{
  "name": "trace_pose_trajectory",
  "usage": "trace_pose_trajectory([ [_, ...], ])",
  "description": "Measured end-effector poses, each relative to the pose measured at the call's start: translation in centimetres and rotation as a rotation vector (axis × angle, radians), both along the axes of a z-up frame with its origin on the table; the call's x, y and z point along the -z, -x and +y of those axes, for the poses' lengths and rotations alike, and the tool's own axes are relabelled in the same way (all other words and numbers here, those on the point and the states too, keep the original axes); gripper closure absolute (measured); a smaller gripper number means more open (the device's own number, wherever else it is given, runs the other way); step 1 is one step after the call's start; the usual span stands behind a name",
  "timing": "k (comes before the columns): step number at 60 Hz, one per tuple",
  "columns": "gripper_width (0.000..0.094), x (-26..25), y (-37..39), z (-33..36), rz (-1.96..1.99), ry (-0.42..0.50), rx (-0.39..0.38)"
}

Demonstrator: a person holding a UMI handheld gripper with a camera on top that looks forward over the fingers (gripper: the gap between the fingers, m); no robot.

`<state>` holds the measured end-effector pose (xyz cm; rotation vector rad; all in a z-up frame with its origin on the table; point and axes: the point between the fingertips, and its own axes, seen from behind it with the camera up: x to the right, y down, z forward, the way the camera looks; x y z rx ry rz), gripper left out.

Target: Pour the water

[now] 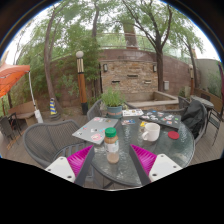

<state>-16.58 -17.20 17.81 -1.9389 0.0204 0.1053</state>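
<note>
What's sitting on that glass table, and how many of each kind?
On the glass table, as far as the view shows:
Bottle with a green cap, just ahead of the open gripper, not held: 1
Red-lidded container: 1
Light cup or jar: 1
Flat paper or mat: 1
Total: 4

An outdoor patio or garden is shown. A round glass tabletop (160, 150) is ringed by metal mesh chairs (45, 140), backed by a brick wall (130, 72), tall trees (95, 30), a planter (113, 100) and an orange awning (12, 75).
</note>
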Motion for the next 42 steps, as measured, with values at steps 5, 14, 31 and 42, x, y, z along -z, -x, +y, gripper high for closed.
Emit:
trace_pose_trajectory([
  [5,0.0151,2.7,0.5,4.6,-0.039,-0.055,0.007],
  [14,0.0151,7.2,0.1,11.2,-0.099,-0.107,0.036],
  [31,0.0517,9.9,2.1,16.5,-0.117,-0.189,-0.055],
  [42,0.061,10.7,3.3,16.7,-0.139,-0.11,-0.168],
])
